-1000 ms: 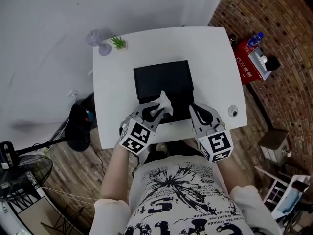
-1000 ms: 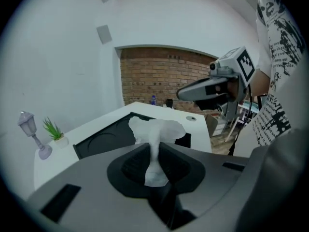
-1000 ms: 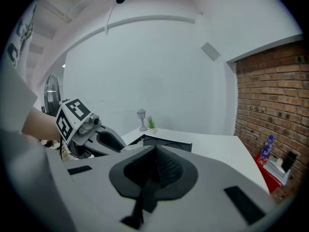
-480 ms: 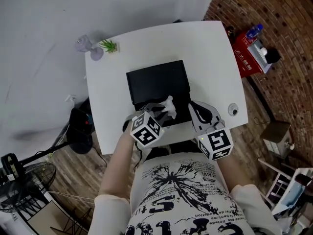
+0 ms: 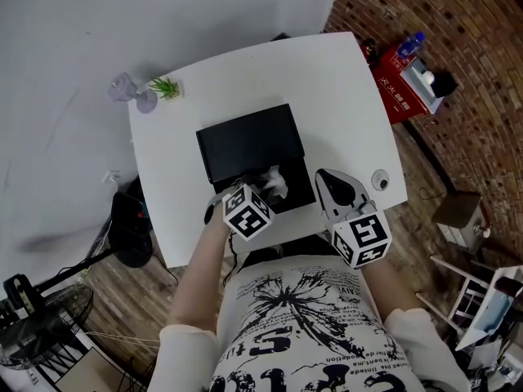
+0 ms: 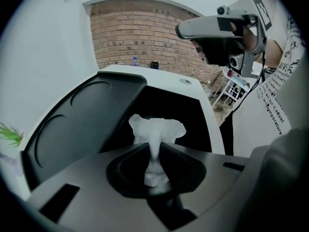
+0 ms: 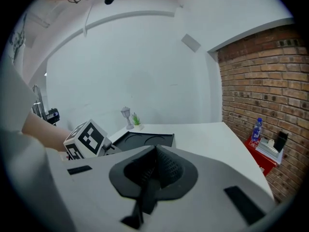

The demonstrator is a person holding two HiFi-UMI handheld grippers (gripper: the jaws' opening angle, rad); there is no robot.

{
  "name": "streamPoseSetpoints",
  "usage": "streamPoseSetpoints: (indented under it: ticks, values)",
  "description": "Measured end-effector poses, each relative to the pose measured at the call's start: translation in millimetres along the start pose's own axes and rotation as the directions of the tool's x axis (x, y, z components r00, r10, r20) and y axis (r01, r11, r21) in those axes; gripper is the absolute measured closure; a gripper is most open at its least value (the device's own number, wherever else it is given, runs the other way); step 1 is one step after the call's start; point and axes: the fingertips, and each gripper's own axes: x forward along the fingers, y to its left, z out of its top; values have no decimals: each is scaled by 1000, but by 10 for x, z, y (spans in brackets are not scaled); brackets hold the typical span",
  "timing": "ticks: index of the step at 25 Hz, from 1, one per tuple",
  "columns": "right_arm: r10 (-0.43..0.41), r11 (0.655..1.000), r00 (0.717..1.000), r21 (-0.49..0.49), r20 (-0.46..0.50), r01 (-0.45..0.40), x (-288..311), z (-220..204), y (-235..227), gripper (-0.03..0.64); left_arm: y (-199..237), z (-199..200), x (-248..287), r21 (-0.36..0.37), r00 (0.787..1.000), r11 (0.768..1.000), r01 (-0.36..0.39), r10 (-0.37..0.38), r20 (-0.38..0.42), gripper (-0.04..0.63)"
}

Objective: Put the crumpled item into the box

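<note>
**Step in hand: release over the box.** I have the left tongs (image 5: 264, 188) positioned above the open compartment of the black box (image 5: 297, 193). The box's lid (image 5: 245, 141) is folded back flat on the white surface (image 5: 343, 96), on the side away from me. The tongs stand narrow and are just beginning to open. The left gripper view shows the pads pressed on the twisted waist of the crumpled item (image 6: 157, 129), so I count it as gripped at this moment.

**Location of the item.** It hangs over the near half of the dark compartment, inside the rim line as the head view shows it. I cannot tell whether its lower end touches the box floor.

**Orientation.** The long axis of the item runs along the jaws. A thin, wrung tail sits back in the throat of the tongs. The wide, ruffled head projects past the fingertips toward the lid.

**Right tongs.** The right tongs (image 5: 325, 176) are held just beside the box, at its right near corner. The jaws are fully together and nothing is between them.

**Next move, as I judge it.** I open the left jaws wide enough for the waist to slip free. I keep the tips over the compartment so the light paper drops inside rather than onto the rim. Paper may cling to a pad.
</note>
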Motion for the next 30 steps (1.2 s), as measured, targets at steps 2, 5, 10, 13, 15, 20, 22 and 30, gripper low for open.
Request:
streamPoseSetpoints:
  ticks: [2,5,10,13,15,20,22,30]
  values:
    - [-5,1000,1000,1,2,5,-8,4,-27,603,-1,5,5,-12,1000,1000,5,-5,10,506]
    - [4,1000,1000,-13,5,-4,-11,41,-8,603,-10,27,-36,-16,1000,1000,5,-5,28,472]
    - [27,999,999,-39,19,-27,-32,129,91,603,-16,159,-262,-31,994,999,-28,31,105,412]
    - [43,998,998,-54,38,-40,-34,223,183,601,21,242,-489,-50,985,996,-69,76,157,407]
    - [56,996,997,-67,55,-52,-40,305,252,603,62,328,-693,-80,968,991,-109,124,216,415]
    - [82,992,992,-103,95,-72,-115,484,435,603,118,545,-1320,-173,884,965,-198,252,394,455]
    - [89,990,990,-116,110,-76,-155,533,503,603,129,606,-1601,-209,835,950,-233,306,458,470]
    - [119,985,971,-150,206,-89,-368,714,735,603,46,504,-2510,-390,653,858,-334,509,561,552]
